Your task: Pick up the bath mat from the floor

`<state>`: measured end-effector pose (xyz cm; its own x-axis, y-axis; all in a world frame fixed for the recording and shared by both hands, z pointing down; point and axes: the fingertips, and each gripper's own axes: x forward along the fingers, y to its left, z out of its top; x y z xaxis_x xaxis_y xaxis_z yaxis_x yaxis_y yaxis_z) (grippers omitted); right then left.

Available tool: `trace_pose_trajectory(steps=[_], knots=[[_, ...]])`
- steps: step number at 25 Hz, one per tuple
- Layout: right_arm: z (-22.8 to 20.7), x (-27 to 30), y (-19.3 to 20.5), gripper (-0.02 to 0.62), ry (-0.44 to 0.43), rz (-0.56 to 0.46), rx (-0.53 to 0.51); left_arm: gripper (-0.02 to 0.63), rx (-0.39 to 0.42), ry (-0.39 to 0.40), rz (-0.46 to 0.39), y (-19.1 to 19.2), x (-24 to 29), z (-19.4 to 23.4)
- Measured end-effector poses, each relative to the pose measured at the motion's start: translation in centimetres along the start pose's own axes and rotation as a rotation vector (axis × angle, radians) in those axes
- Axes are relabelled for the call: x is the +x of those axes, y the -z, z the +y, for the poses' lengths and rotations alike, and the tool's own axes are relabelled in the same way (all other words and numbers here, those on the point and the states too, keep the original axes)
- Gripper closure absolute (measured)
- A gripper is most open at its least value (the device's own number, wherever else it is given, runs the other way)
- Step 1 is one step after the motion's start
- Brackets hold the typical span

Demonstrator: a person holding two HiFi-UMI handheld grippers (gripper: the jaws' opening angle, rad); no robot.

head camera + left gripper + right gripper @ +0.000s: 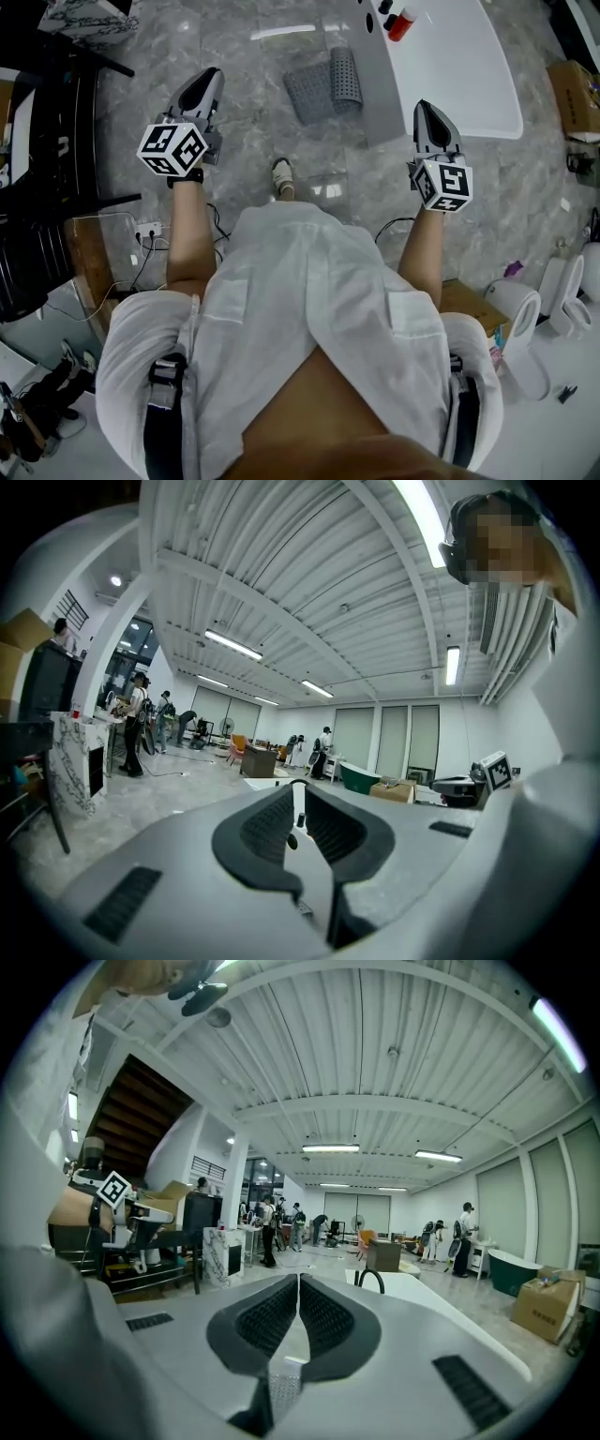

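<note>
The grey bath mat (323, 86) lies on the marble floor beside the tub, with its right part rolled up. My left gripper (212, 77) is held above the floor to the mat's left, well apart from it. In the left gripper view my left gripper (300, 794) shows a narrow gap between its pads with nothing in it. My right gripper (427, 106) hovers to the mat's right, over the tub's edge. Seen in its own view, the right gripper (298, 1283) has its pads together and holds nothing. Neither gripper view shows the mat.
A white bathtub (450, 66) with bottles (398, 21) on its rim stands at the back right. A black rack (47, 141) and a power strip with cables (145, 230) are at the left. A toilet (525, 328) and a cardboard box (572, 84) sit at the right. People stand far off.
</note>
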<state>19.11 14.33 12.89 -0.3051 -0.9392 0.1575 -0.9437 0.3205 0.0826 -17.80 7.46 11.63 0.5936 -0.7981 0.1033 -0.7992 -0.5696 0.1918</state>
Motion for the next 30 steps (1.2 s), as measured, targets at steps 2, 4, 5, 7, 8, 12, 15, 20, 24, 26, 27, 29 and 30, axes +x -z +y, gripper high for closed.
trace_pose_trajectory(steps=[2, 4, 5, 7, 8, 12, 15, 20, 24, 26, 27, 29, 30], knots=[[-0.4, 2.5, -0.1, 0.566, -0.005, 0.004, 0.007, 0.561, -0.002, 0.003, 0.004, 0.0, 1.7, 1.5], [-0.7, 5.3, 0.1, 0.566, -0.011, 0.014, 0.01, 0.561, -0.006, 0.005, 0.01, 0.1, 3.3, 3.2], [-0.8, 6.6, 0.2, 0.566, -0.015, 0.021, 0.007, 0.561, -0.008, 0.004, 0.015, 0.2, 4.1, 4.2], [-1.1, 9.3, 0.2, 0.566, -0.02, 0.031, -0.003, 0.561, -0.013, -0.001, 0.021, 0.2, 5.7, 6.2], [-1.3, 10.6, 0.2, 0.566, -0.018, 0.033, -0.005, 0.561, -0.015, -0.004, 0.024, 0.2, 6.5, 7.1], [-2.1, 14.9, 0.3, 0.566, -0.011, 0.045, 0.008, 0.561, -0.02, -0.007, 0.035, 0.2, 9.2, 10.1], [-2.6, 17.9, 0.7, 0.565, 0.006, 0.055, 0.027, 0.561, -0.017, 0.0, 0.034, 0.1, 11.2, 12.2], [-3.1, 22.1, 2.1, 0.565, 0.018, 0.076, 0.045, 0.563, -0.011, 0.015, 0.037, 0.7, 14.1, 14.8], [-3.8, 24.6, 3.1, 0.565, 0.01, 0.073, 0.067, 0.563, -0.003, 0.025, 0.045, 1.4, 16.6, 15.4], [-4.4, 25.3, 3.8, 0.565, 0.0, 0.076, 0.081, 0.563, 0.001, 0.029, 0.045, 1.7, 17.6, 15.0], [-4.7, 25.7, 4.2, 0.565, -0.005, 0.078, 0.087, 0.563, 0.003, 0.027, 0.044, 1.9, 18.1, 14.9], [-5.3, 26.7, 5.2, 0.565, -0.02, 0.081, 0.102, 0.563, 0.005, 0.013, 0.04, 2.3, 19.1, 14.9], [-5.5, 27.2, 5.8, 0.565, -0.031, 0.083, 0.111, 0.563, 0.005, 0.001, 0.039, 2.7, 19.5, 15.0]])
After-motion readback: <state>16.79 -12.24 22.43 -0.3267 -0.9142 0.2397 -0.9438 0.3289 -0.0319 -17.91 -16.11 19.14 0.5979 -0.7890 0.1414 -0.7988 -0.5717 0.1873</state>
